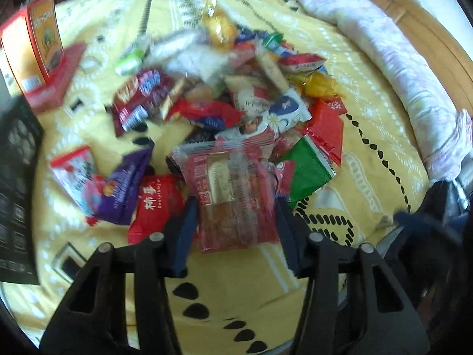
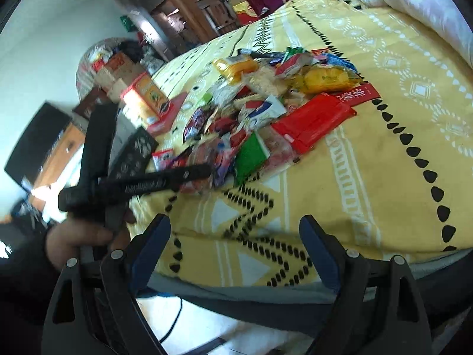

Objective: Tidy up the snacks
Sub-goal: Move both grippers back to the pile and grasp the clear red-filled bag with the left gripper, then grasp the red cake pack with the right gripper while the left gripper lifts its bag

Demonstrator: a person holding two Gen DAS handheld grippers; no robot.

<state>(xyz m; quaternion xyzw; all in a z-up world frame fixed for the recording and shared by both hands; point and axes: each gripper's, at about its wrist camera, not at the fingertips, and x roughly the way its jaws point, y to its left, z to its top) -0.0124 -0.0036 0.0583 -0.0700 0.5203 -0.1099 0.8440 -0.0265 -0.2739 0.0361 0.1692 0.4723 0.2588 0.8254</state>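
A clear-fronted red snack packet [image 1: 233, 198] is seen bracketed by the blue-padded fingers of the left gripper [image 1: 236, 204], which appear clenched against its sides, at the near edge of a heap of wrapped snacks [image 1: 236, 100] piled on a yellow patterned bedspread [image 1: 369, 94]. The right gripper [image 2: 235, 227] is held released and empty above the bed's edge.

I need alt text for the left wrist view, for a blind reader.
The left gripper has its two fingers on either side of a clear-and-red snack packet, at the near edge of a pile of colourful snack packets on a yellow patterned bedspread.
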